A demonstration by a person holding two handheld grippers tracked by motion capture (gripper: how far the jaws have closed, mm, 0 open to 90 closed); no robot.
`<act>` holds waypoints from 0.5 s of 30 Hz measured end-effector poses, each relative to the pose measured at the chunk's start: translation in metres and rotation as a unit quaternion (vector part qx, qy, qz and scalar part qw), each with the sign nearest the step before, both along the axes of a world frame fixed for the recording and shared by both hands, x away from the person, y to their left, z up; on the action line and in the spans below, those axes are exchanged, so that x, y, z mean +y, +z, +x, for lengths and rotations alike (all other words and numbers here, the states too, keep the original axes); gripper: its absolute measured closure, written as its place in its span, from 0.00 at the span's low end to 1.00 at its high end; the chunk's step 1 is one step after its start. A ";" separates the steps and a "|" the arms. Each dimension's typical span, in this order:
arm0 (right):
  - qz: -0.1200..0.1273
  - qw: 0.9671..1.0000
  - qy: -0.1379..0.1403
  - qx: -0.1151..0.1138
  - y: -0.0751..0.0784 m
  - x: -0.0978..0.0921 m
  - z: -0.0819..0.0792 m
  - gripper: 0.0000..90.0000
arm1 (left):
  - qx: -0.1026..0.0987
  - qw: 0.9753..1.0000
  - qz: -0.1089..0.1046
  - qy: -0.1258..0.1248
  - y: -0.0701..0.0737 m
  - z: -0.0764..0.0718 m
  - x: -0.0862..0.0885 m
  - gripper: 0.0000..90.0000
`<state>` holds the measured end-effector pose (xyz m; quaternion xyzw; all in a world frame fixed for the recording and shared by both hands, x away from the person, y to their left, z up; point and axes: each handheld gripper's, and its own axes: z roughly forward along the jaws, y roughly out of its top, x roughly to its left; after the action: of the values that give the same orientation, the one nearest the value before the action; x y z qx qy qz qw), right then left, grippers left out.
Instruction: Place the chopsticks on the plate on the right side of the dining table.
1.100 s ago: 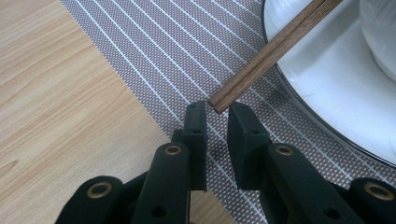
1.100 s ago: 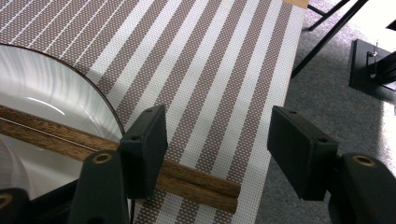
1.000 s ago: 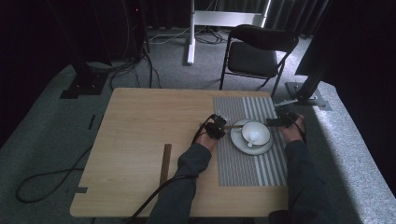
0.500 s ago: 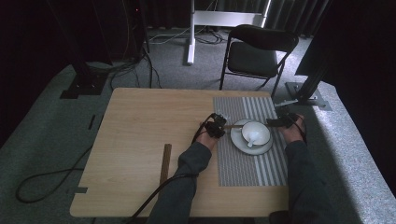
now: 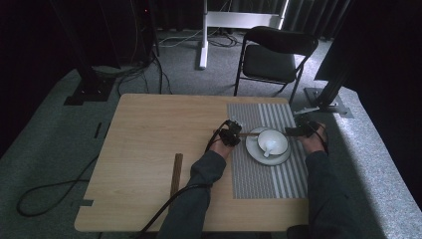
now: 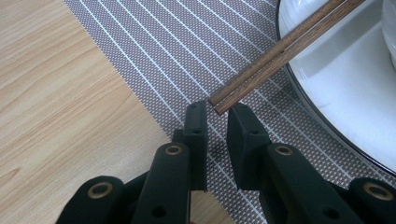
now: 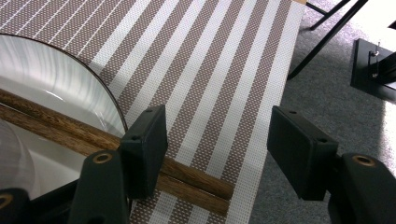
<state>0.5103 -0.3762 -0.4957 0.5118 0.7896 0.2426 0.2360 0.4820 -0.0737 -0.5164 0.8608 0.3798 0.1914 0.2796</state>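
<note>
- High view, nearest the person: two dark-sleeved forearms come up over the pale wooden table, and a dark wooden stick lies alone on the bare wood, well apart from the hands.
- A little farther in, the brown-and-white striped woven placemat covers the table's right part, and on it stands the white round plate with a dark rim, carrying a white cup.
- Left gripper view: the left gripper hovers over the mat with its jaws nearly closed but gripping nothing; the pair of dark brown wooden chopsticks ends just at the jaw tips and runs on across the plate's rim.
- Right gripper view: the right gripper has its jaws spread wide and empty. The chopsticks' other end lies on the mat under its inner jaw, just short of the mat's edge.
- Beyond the table, a black folding chair stands on the grey carpet.
</note>
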 end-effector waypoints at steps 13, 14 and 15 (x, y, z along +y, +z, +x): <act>0.001 1.000 -0.001 -0.001 0.000 -0.003 -0.002 0.41 | -0.001 1.000 0.002 0.001 0.000 0.002 0.002 0.85; 0.002 1.000 -0.002 -0.001 0.000 -0.003 -0.002 0.41 | -0.001 1.000 0.005 0.002 0.000 0.002 0.003 0.85; 0.003 1.000 -0.003 -0.002 0.000 -0.004 -0.003 0.41 | -0.002 1.000 0.003 0.003 0.000 0.002 0.004 0.85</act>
<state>0.5078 -0.3799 -0.4959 0.5140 0.7871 0.2451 0.2370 0.4843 -0.0700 -0.5163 0.8600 0.3810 0.1953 0.2778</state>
